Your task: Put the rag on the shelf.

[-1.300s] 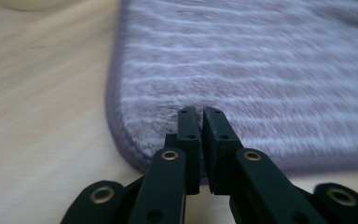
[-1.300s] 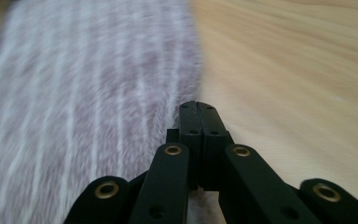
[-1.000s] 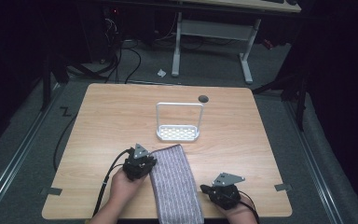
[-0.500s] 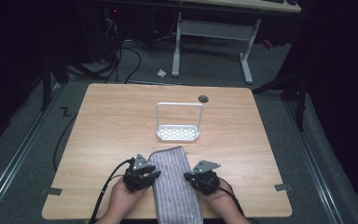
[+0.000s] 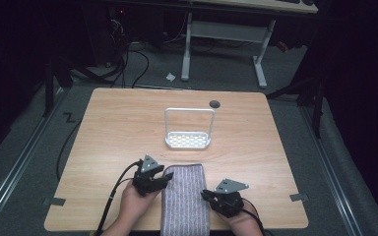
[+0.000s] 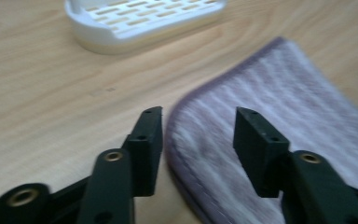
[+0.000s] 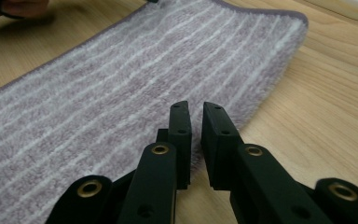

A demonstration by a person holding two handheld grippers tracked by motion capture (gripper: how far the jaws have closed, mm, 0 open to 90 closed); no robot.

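- Left gripper [image 5: 163, 178] sits at the left edge of the towel [image 5: 184, 199], near its far left corner; seen in the left gripper view [image 6: 198, 135], its jaws stand wide apart and straddle that rounded hem, one jaw over bare wood, the other over the cloth, with nothing pinched between them
- Right gripper [image 5: 207, 195] sits at the right edge of the towel, nearer the person than the left one; seen in the right gripper view [image 7: 196, 123], its jaws are nearly together with a thin gap left, tips at the towel's border, and I cannot tell whether any cloth is caught between them
- Towel, purple-grey with pale stripes, lies flat as a folded strip on the table [image 5: 108, 132], its near end reaching the table's front edge
- White rack [image 5: 188, 129] with a slotted base and upright wire handle stands just beyond the towel's far end, apart from it
- Small dark round spot [image 5: 214, 103] lies beyond the rack, near the table's far edge
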